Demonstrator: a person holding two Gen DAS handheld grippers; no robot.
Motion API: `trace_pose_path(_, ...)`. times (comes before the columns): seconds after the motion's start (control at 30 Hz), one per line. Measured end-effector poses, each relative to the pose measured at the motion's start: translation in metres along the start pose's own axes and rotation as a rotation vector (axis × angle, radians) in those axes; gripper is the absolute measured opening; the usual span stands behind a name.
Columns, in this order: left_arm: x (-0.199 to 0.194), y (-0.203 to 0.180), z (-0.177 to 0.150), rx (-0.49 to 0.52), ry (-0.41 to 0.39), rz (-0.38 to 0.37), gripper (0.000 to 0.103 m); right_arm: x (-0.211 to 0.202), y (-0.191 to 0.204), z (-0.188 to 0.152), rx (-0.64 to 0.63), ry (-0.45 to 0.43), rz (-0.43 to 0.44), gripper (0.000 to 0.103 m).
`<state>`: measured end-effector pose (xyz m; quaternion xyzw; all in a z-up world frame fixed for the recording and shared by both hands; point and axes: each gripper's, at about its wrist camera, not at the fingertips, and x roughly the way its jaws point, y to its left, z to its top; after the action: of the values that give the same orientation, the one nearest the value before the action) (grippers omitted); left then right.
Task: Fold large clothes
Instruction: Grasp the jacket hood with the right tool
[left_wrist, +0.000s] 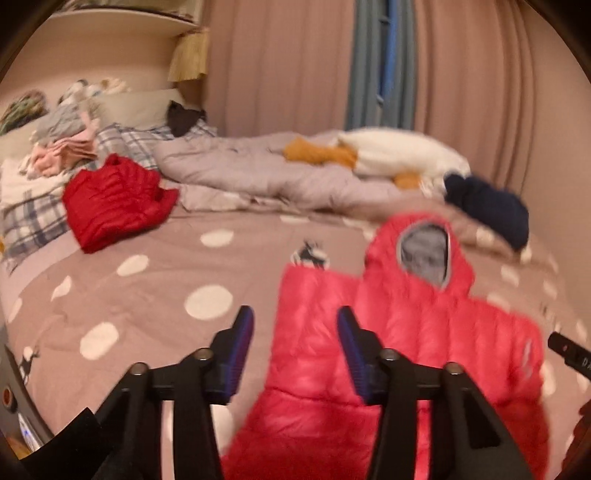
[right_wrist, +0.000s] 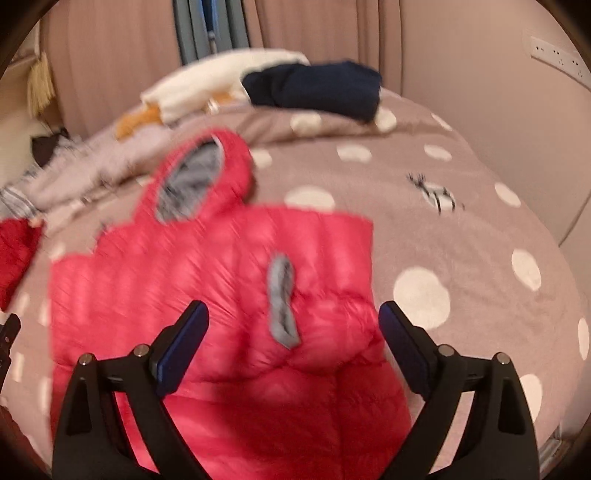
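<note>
both tools hang empty above the near edge of the bed: the left gripper has its jaws moderately apart, the right gripper spread wide. under them the pink puffer jacket lies flat on the dotted cover, hem toward the near edge, hood pointing to the far side, so its long axis runs away from both tools. it looks already narrowed at the sides. the right gripper sits squarely over the lower body, the left over the jacket's left edge; both seem about equally near. farther off, toward the far left corner, a red jacket lies folded; a navy garment rests at the far edge.
</note>
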<state>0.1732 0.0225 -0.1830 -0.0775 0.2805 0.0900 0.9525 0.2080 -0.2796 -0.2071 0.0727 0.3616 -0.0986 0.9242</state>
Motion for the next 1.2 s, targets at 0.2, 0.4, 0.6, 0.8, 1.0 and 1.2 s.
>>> trace_pose_path(0.2,-0.009,0.041,0.025,-0.156,-0.066,0.158,0.027,-0.009,0.024,0.048,-0.057,-0.077,-0.018,0.100)
trace_pose_path(0.4,0.017,0.075,0.036,-0.262,-0.077,0.309,0.027,0.056,0.073,0.112,-0.240,-0.061,-0.038,0.101)
trace_pose_path(0.6,0.046,0.111,0.033,-0.322,-0.116,0.451,0.027,0.169,0.125,0.173,-0.342,0.042,-0.059,0.099)
trace_pose_path(0.8,0.070,0.143,0.026,-0.426,-0.057,0.444,0.027,0.274,0.145,0.191,-0.329,0.135,-0.102,0.069)
trace_pose_path(1.0,0.067,0.128,0.032,-0.383,-0.014,0.398,0.027,0.276,0.128,0.190,-0.176,0.093,-0.127,0.007)
trace_pose_path(1.2,0.052,0.113,0.028,-0.378,0.023,0.320,0.027,0.138,0.120,0.189,-0.202,-0.099,-0.023,0.007)
